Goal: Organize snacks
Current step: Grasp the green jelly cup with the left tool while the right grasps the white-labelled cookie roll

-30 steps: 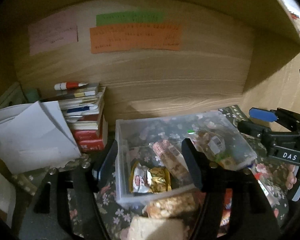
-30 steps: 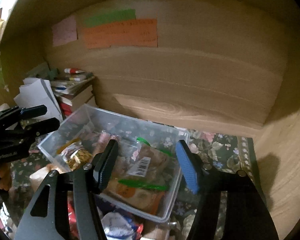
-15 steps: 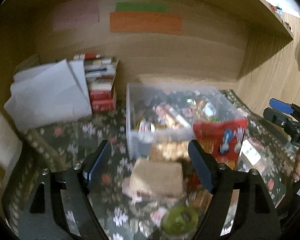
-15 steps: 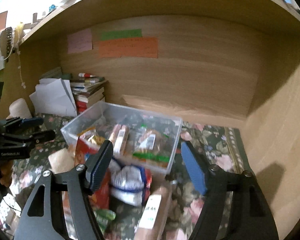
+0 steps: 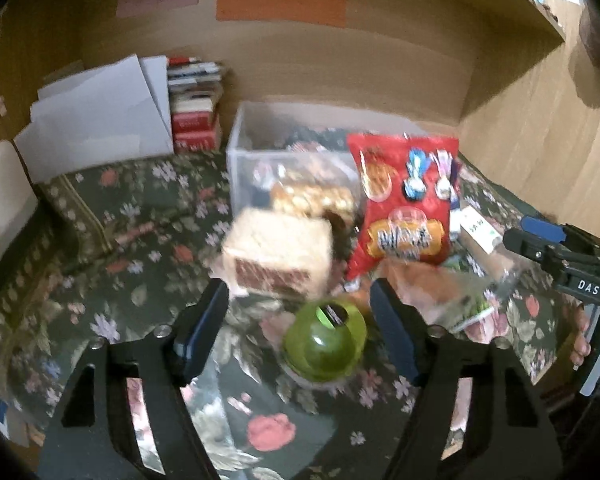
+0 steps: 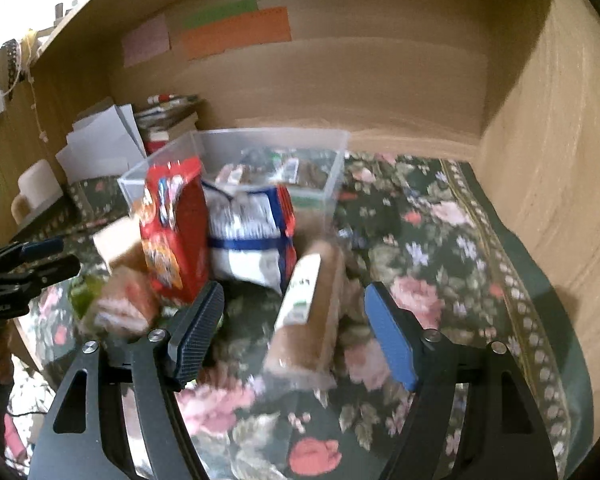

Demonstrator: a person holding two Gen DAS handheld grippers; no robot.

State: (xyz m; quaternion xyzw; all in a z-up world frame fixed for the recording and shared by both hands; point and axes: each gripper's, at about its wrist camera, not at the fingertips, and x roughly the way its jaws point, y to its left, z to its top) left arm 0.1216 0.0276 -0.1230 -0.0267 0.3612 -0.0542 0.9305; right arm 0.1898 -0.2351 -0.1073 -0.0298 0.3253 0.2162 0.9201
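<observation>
A clear plastic bin [image 5: 236,160] with several snacks in it stands on the floral cloth at the back. In front of it lie a red chip bag [image 5: 404,208], a beige block snack [image 5: 280,252] and a green round container [image 5: 324,344]. My left gripper [image 5: 300,332] is closing, with the green container between its fingers but not pressed. My right gripper [image 6: 294,332] stands open around a long brown packet [image 6: 308,312] with a white label and does not touch it. A white and blue bag [image 6: 248,232] leans beside the red chip bag [image 6: 172,232] against the bin [image 6: 332,168].
A stack of books [image 5: 196,112], white papers [image 5: 100,120] and a pale mug [image 6: 40,188] fill the back left. Wooden walls [image 6: 560,160] close in the back and right. Coloured paper notes [image 5: 280,4] hang on the back wall. The other gripper [image 5: 540,240] shows at far right.
Both grippers have drawn back and down from the bin, bringing the snack pile in front of it into view. The left jaws widened, then narrowed; the right jaws widened.
</observation>
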